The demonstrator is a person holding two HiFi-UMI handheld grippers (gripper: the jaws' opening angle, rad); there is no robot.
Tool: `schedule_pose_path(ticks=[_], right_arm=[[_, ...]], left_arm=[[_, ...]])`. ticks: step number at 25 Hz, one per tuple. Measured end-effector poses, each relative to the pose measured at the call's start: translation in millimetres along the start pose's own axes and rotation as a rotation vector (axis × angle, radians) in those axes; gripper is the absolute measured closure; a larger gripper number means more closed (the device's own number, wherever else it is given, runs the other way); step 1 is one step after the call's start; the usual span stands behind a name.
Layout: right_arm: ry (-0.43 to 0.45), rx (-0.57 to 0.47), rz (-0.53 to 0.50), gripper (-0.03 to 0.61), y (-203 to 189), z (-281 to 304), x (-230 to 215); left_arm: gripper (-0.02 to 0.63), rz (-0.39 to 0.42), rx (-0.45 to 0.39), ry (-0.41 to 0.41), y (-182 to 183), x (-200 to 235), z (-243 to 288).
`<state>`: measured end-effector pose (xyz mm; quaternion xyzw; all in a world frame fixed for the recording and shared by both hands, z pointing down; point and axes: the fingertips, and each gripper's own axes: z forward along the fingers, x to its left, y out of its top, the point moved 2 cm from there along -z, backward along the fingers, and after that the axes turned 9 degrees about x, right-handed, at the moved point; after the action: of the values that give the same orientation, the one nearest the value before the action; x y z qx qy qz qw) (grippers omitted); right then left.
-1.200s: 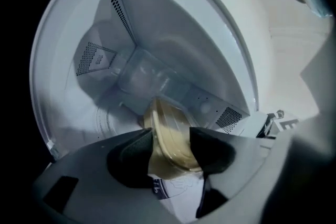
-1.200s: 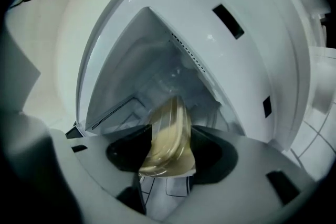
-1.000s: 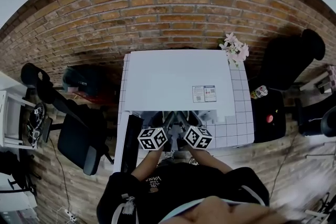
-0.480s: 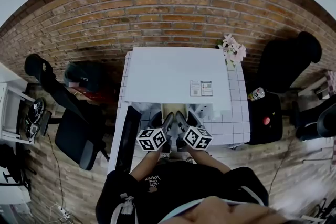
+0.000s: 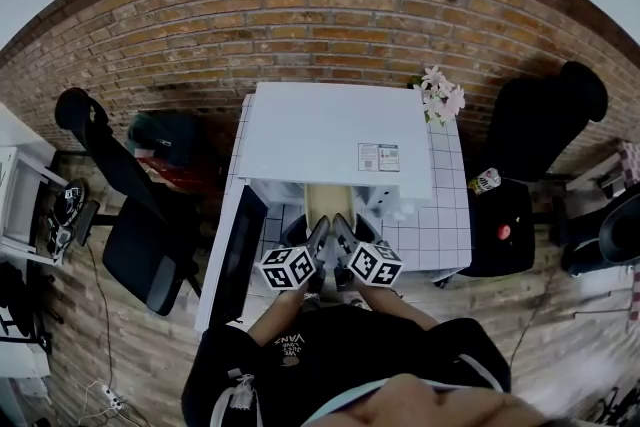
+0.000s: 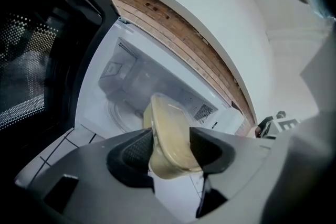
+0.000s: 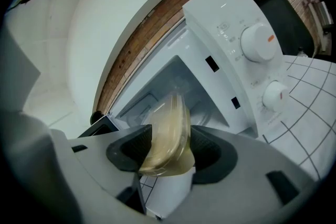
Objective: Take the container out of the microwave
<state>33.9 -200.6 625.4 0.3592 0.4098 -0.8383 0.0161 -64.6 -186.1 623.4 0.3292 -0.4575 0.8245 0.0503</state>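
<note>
An office-like workroom is suggested. A brick wall (image 5: 300, 5) is seen at the far side. A black office chair (image 5: 135, 250) is placed at the left, and a microwave (image 5: 335, 140) is set on a white tiled table (image 5: 440, 240).

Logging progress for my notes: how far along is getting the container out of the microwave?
Done: the door of the microwave is open and the container is gripped. In hand: left gripper and right gripper hold it just in front of the cavity, above the tiled table. Left: draw it clear and set it down.
</note>
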Motion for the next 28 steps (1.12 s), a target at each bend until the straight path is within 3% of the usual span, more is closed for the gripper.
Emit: schedule_pose_path(ticks=[28], right_arm=[[0.13, 0.072, -0.066, 0.355, -34.1, -77.6, -3.5]], left_arm=[[0.391, -0.041, -0.098, 0.102, -63.3, -55.9, -55.1]])
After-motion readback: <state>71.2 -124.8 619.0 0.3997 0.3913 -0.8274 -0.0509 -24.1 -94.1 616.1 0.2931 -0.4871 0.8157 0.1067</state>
